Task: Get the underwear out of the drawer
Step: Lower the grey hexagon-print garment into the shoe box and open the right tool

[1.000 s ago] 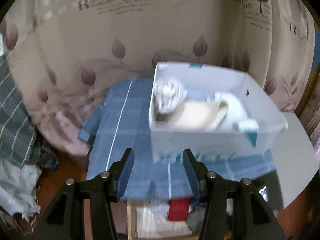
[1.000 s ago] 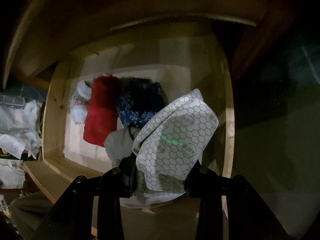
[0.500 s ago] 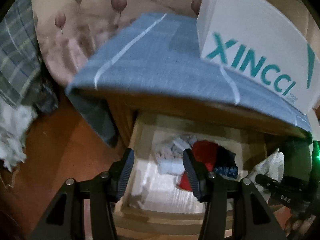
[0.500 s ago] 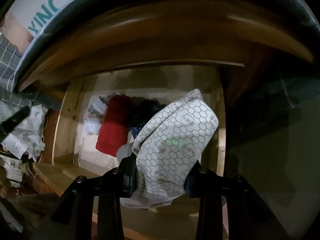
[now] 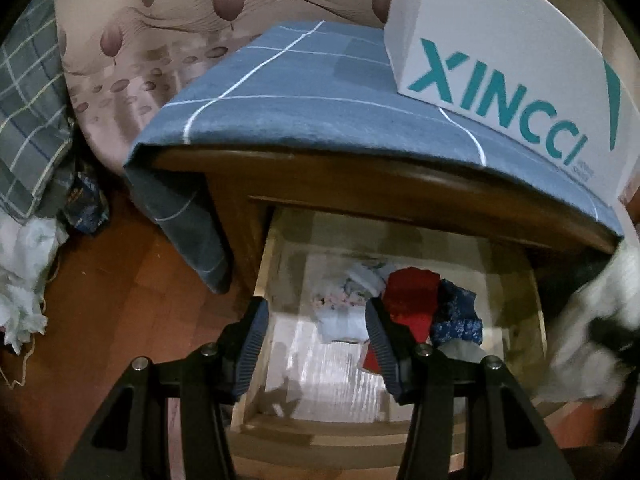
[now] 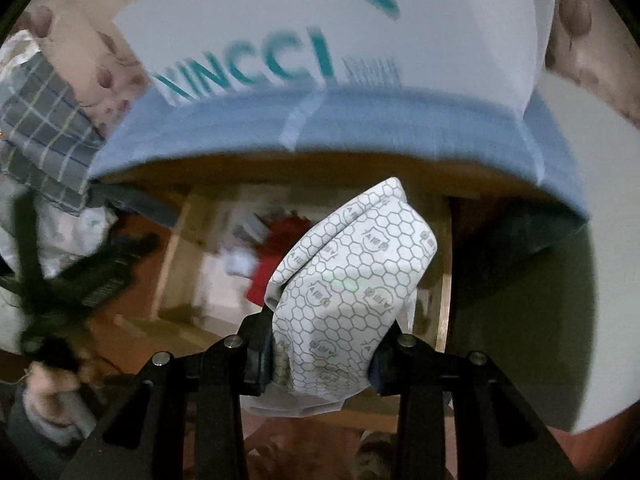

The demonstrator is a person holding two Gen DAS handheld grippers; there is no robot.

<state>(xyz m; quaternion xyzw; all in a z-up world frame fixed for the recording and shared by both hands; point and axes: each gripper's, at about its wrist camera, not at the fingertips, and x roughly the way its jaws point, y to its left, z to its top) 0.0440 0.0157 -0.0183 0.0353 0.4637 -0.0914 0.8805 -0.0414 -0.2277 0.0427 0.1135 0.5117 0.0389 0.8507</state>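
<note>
My right gripper (image 6: 322, 354) is shut on a white underwear with a grey hexagon print (image 6: 348, 292), held above the open wooden drawer (image 6: 444, 296). In the left wrist view that same bundle (image 5: 592, 332) blurs past the right edge. My left gripper (image 5: 314, 338) hangs open and empty over the drawer (image 5: 260, 280). Inside lie a red folded piece (image 5: 410, 300), a dark blue patterned piece (image 5: 458, 314) and pale floral pieces (image 5: 344, 308). The red piece (image 6: 276, 256) also shows blurred behind the held underwear.
A white XINCCI box (image 5: 508, 64) stands on a blue checked cloth (image 5: 304, 112) covering the cabinet top. A leaf-print curtain (image 5: 160, 32) hangs behind. Plaid fabric (image 5: 28, 120) and white rags (image 5: 20, 280) lie on the wooden floor (image 5: 112, 320) at left.
My right gripper has lifted the hexagon-print underwear up out of the drawer to the level of the cabinet top. My left gripper dropped from the box down to the drawer, then held still.
</note>
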